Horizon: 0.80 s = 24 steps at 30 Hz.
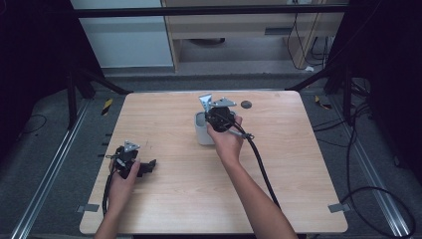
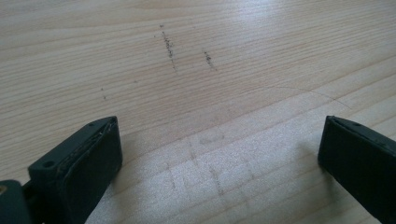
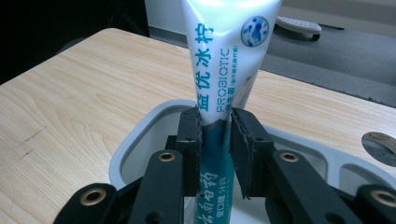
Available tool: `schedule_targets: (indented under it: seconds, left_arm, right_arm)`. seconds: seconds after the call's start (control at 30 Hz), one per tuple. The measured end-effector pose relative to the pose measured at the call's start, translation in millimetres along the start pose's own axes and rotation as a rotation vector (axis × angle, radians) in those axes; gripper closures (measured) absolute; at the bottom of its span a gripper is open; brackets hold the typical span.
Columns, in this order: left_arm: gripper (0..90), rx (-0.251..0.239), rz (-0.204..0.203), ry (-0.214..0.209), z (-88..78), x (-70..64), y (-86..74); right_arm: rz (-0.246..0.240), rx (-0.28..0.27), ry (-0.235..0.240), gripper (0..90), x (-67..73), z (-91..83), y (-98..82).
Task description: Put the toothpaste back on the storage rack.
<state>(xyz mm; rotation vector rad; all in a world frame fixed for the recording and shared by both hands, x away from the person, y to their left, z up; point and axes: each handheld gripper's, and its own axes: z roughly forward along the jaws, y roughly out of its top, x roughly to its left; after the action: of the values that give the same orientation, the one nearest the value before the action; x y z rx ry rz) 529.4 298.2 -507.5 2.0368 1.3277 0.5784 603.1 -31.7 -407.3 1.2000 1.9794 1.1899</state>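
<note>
The tube [image 3: 224, 70] stands upright in the holder [image 3: 140, 135], clamped by the right gripper [image 3: 215, 140]. Judged: lower it straight, keeping it clear of the holder's rim, then release. Left gripper [image 2: 219, 154], well left of the holder, rests open over bare table [image 2: 233, 56]

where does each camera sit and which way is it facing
High view: above the person's side, looking forward and down on the light wooden table; both forearms show.
Left gripper view: rides the left gripper, facing bare tabletop between open jaws.
Right gripper view: rides the right gripper, shut on the white and teal toothpaste tube over the pale grey holder.
High and right gripper views share the holder.
</note>
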Motion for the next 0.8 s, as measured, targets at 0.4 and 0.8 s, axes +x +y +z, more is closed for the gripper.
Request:
schedule_targets:
  seconds: [0.4,0.8]
  left_arm:
    - [0.0,-0.003,-0.004,-0.001,0.3,-0.1,0.1]
    - [0.0,-0.002,-0.005,-0.001,0.4,0.0,0.2]
  right_arm:
    - [-0.006,-0.002,0.011,71.7,2.8,-3.9,0.0]
    - [-0.016,-0.009,0.032,65.7,0.8,-18.4,-2.6]
